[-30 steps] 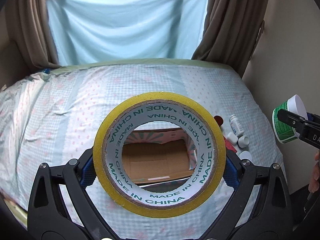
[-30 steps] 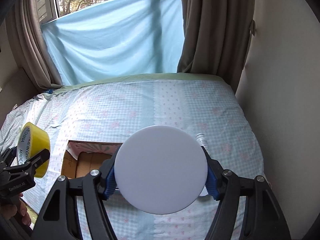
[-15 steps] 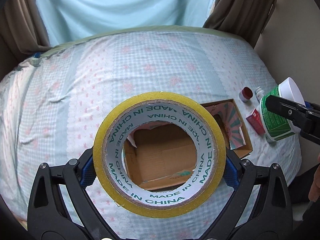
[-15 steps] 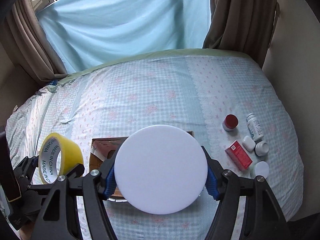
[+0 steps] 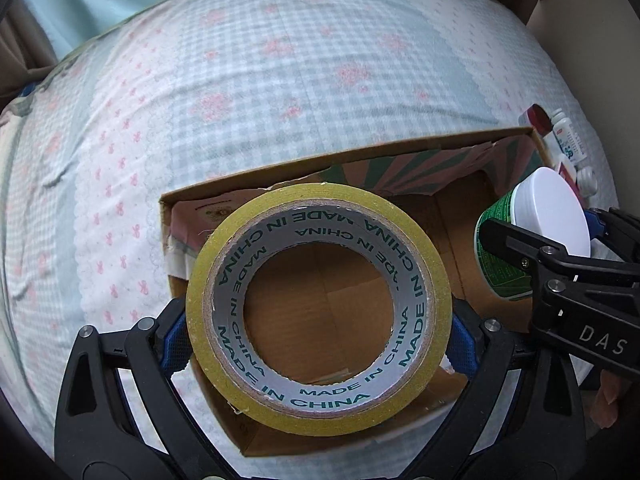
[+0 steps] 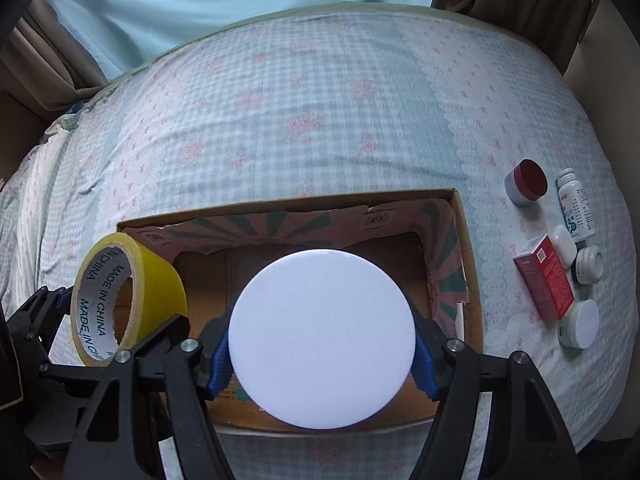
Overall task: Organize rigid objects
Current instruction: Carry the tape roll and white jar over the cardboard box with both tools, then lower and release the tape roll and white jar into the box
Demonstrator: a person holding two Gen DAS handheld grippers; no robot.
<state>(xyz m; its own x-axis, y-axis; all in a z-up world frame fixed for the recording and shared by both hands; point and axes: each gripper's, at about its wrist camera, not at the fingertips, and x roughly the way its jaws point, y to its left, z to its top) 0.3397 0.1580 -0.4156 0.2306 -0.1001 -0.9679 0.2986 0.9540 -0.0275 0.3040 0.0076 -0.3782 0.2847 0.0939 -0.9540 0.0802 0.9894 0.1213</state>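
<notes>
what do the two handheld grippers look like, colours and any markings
Both are black plastic two-finger tools. The left gripper has open-framed triangular fingers with silver screw heads and blue pads at the inner tips. The right gripper matches: black frames, silver screws, blue pads. Seen from the left wrist view, its body carries white lettering reading DAS, cut off at the picture edge. No cables or sleeves show.

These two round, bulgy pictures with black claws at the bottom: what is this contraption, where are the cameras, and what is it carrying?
No robot here: a person holds a hand-operated clamp in each hand, each with a wide-angle camera looking along its fingers. The left gripper clamps a yellow tape roll; the right gripper clamps a green jar with a white lid. Both hang above an open cardboard box on a bed. Beside the box lie small bottles, jars and a red carton.
</notes>
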